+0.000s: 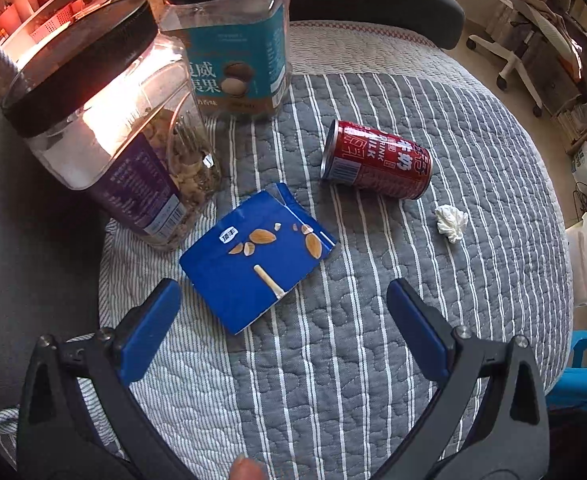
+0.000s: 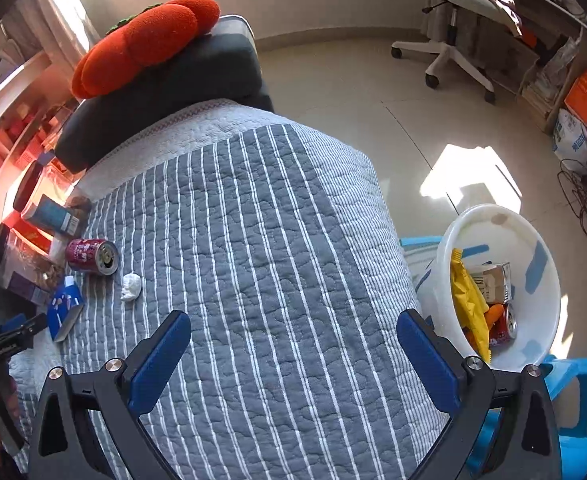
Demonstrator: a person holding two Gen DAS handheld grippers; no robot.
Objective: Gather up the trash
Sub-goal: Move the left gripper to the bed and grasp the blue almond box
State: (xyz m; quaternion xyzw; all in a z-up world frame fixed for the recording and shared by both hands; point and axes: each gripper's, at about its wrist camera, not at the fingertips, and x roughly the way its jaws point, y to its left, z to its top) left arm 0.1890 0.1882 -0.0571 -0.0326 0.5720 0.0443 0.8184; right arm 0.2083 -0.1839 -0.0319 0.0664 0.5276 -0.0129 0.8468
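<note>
My left gripper [image 1: 283,308] and right gripper [image 2: 293,340] are both spread apart, empty. Red can [image 1: 377,160] reads "DRINK MILK"; blue carton [image 1: 253,256] lies beside it.

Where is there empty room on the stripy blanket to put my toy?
The stripy blanket is bare from the crumpled tissue across to the edge by the white bucket. It is crowded beside the jars, around the red can and blue carton.

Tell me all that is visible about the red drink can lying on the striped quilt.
The red metal drink can lies on its side on the grey quilt with white stripes. It carries white lettering and a barcode. Its silver top shows an opened mouth in the right wrist view. Nothing touches it except the quilt.
</note>
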